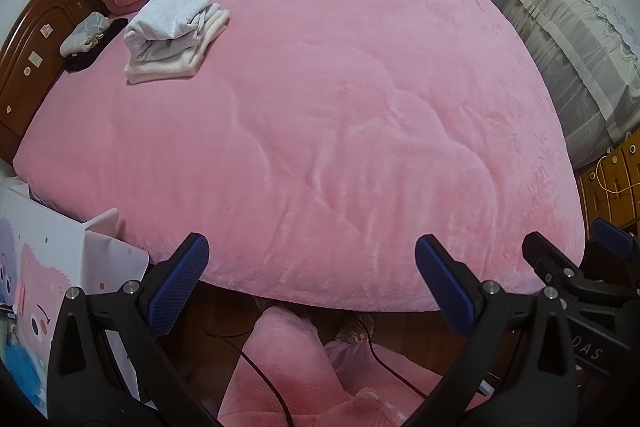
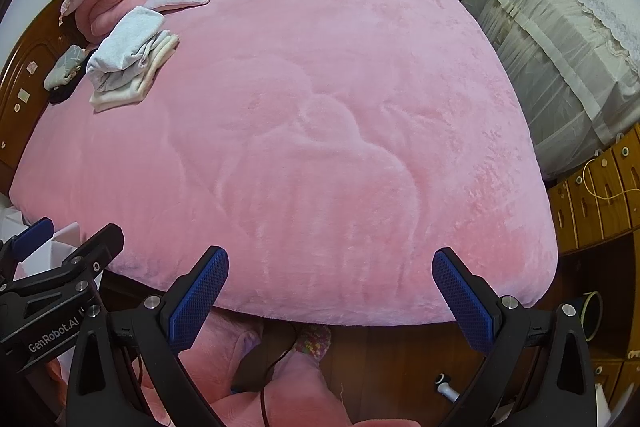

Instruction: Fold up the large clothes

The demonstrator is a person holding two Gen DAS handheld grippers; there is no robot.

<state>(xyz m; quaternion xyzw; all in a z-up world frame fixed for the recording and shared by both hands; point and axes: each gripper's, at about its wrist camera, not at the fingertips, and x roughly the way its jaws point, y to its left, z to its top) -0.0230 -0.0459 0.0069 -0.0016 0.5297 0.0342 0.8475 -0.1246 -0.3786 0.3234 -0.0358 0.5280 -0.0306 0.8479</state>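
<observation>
In the left wrist view, the left claw (image 1: 312, 283) hangs at the bottom of the frame with its two blue pads spread wide and nothing between them, just over the near edge of the bed (image 1: 360, 131). The folded clothes (image 1: 172, 27) sit in a stack at the upper left, near the headboard (image 1: 36, 39), probably placed there to keep the middle free. The right claw (image 1: 576, 251) shows at the lower right edge.

In the right wrist view, the right claw (image 2: 330, 295) is also spread and empty at the bottom centre. The stack (image 2: 128, 61) lies at the upper left. The large pink middle of the bed is open room for spreading a garment. I see no unfolded garment on the bed; pink fabric (image 2: 280, 395) lies below, near the floor.
</observation>
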